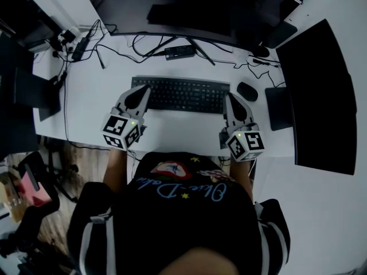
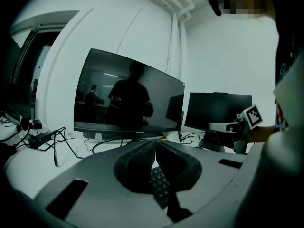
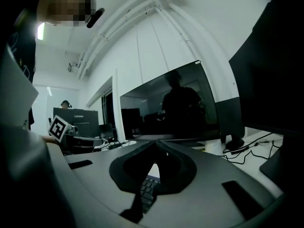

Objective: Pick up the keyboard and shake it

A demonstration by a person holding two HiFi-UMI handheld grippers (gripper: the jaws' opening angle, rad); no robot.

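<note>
A black keyboard (image 1: pixel 180 94) lies flat across the middle of the white desk (image 1: pixel 178 132). My left gripper (image 1: pixel 142 90) hovers over its left end and my right gripper (image 1: pixel 230 97) over its right end. Both are shut, tips touching, with nothing between the pads. In the left gripper view the fingers (image 2: pixel 137 163) meet at the left gripper (image 2: pixel 155 144), and keyboard keys (image 2: pixel 160 184) show below through the gap behind the tips. The right gripper view shows the same: closed right gripper (image 3: pixel 156 144), keyboard keys (image 3: pixel 147 189) underneath.
A black mouse (image 1: pixel 248 91) sits just right of the keyboard, beside a dark stand base (image 1: pixel 279 107). A wide monitor (image 1: pixel 195 7) stands behind, and another monitor (image 1: pixel 315 96) at the right. Cables and a power brick (image 1: pixel 179 51) lie behind the keyboard. The person's torso fills the near edge.
</note>
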